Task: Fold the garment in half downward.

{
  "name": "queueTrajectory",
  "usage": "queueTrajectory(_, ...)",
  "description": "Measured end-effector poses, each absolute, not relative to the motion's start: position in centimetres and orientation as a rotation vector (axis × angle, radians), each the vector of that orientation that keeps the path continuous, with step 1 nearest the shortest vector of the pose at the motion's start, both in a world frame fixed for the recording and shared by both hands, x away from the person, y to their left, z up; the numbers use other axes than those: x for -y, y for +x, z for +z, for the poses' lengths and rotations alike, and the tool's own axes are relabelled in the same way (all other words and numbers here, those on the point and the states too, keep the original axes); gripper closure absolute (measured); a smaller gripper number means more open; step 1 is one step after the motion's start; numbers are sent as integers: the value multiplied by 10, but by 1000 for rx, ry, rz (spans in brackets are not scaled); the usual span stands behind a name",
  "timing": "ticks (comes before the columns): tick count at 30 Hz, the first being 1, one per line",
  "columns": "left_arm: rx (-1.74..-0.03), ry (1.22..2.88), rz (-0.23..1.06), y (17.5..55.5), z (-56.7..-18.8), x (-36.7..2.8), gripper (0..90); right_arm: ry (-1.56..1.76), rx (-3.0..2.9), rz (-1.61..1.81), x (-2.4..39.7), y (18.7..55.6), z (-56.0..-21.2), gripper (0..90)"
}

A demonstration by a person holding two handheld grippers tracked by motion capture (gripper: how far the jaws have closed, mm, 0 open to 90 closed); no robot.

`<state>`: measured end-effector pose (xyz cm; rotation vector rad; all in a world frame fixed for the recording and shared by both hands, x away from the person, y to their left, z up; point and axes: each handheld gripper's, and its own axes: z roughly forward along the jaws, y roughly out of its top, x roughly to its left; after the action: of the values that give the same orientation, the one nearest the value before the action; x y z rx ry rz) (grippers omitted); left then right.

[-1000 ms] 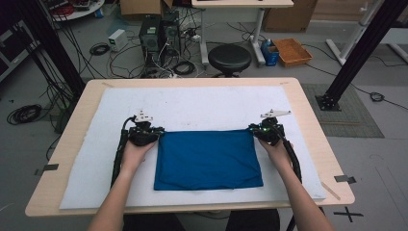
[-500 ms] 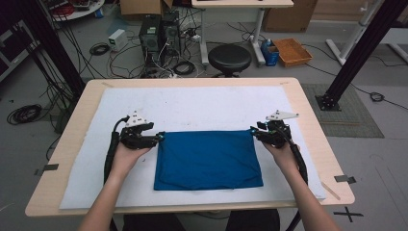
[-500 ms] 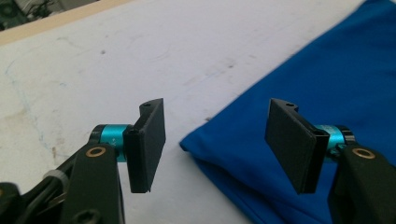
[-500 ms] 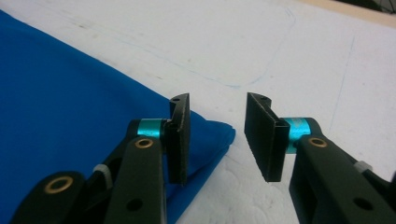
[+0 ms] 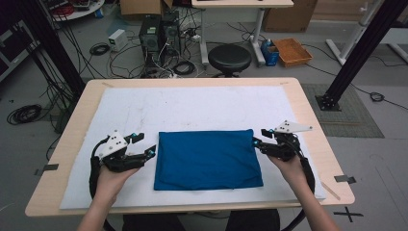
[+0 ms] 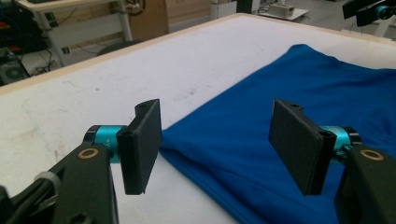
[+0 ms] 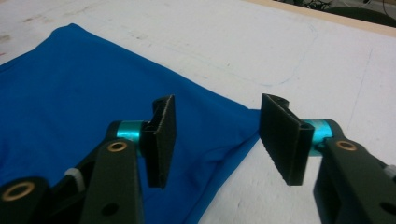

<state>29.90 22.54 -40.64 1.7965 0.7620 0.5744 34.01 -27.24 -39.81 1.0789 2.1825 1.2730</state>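
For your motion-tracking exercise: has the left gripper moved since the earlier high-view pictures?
Yes. The left gripper has drawn back off the blue cloth's corner toward the table's left edge, jaws just opened, nothing between them.

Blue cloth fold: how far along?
Done, by the look of it: the blue cloth lies folded into a neat rectangle on the white mat. In hand: nothing. The left gripper and right gripper sit just off its left and right edges; their jaws have just been opening and nothing is between them. Left: possibly another fold, but I can't tell.
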Motion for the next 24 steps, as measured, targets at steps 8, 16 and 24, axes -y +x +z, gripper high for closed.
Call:
queueTrajectory(8,-751,1787,453,293,-399,-228,249,1047,-2190,1357,288,320,-397,398)
queueTrajectory(16,-727,1813,446,294,-402,-224,249,1028,-2236,1400,295,320,-400,359)
queueTrajectory(24,-708,1838,454,295,-403,-221,249,1017,-2250,1401,291,321,-402,326)
